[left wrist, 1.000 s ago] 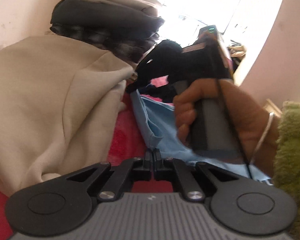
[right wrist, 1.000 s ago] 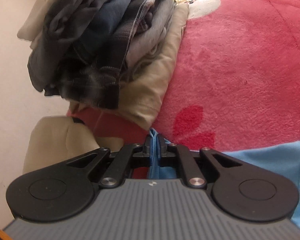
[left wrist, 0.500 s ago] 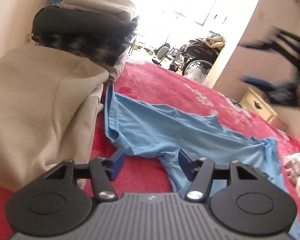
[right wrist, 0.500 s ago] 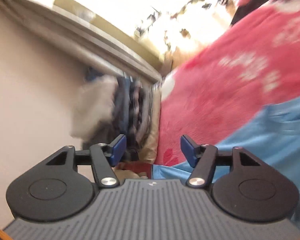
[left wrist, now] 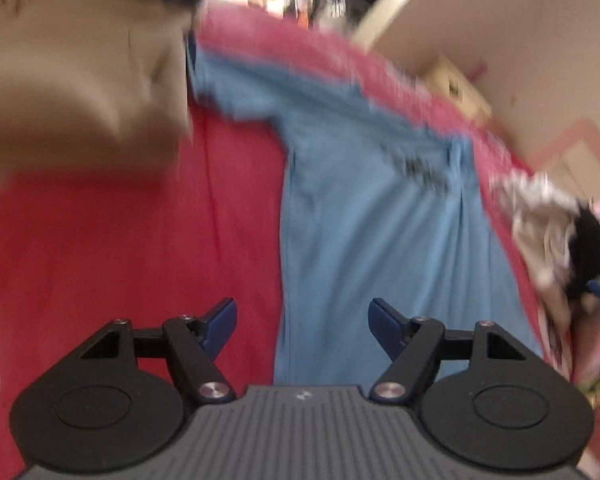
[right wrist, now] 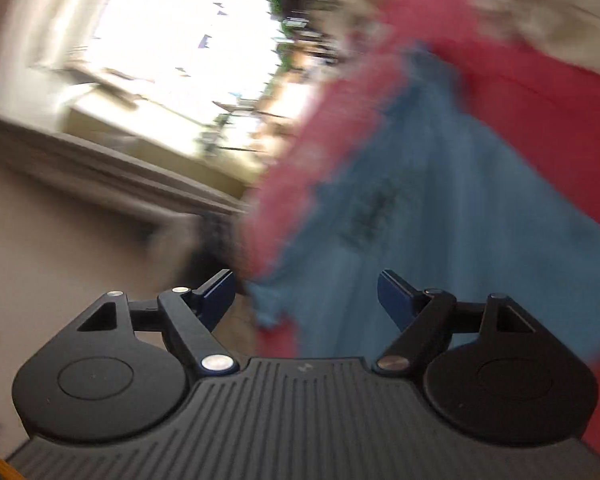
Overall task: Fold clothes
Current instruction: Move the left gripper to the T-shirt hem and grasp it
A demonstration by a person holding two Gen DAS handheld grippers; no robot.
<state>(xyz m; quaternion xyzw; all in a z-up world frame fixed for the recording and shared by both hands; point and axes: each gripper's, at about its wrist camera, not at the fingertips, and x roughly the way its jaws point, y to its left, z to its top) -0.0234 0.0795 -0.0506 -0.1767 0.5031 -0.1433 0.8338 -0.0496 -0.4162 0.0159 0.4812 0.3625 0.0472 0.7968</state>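
A light blue shirt [left wrist: 364, 216] lies spread on the red blanket [left wrist: 120, 248]; it also shows in the right wrist view [right wrist: 440, 208], with a dark print on it. My left gripper [left wrist: 302, 320] is open and empty, above the shirt's near left edge. My right gripper [right wrist: 306, 292] is open and empty, over the shirt's edge. Both views are blurred by motion.
A folded beige garment [left wrist: 76, 80] lies at the left on the blanket, with dark clothes behind it. A crumpled white and black heap [left wrist: 552, 232] lies at the right. A bright window [right wrist: 188, 48] and wall [right wrist: 60, 240] fill the right wrist view's left side.
Both grippers let go of the blue shirt and opened wide. Both have pulled back and swung, so the whole shirt now shows spread on the blanket.
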